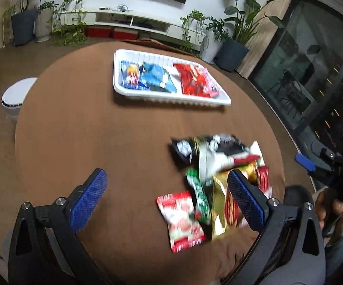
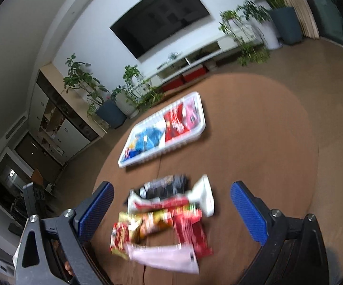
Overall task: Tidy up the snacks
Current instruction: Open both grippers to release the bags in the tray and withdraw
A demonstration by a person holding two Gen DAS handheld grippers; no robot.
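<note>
The left gripper (image 1: pixel 166 194) hangs released and empty over the brown surface (image 1: pixel 88 137), its jaws wide apart, with a loose pile of snack packets (image 1: pixel 219 178) lying under its right finger. The right gripper (image 2: pixel 171 209) is likewise spread wide with nothing between its jaws, above the same pile (image 2: pixel 169 216). Farther off on the surface, well apart from the pile, a white tray (image 1: pixel 171 98) holds blue packets (image 1: pixel 147 76) beside red packets (image 1: pixel 195 80).
</note>
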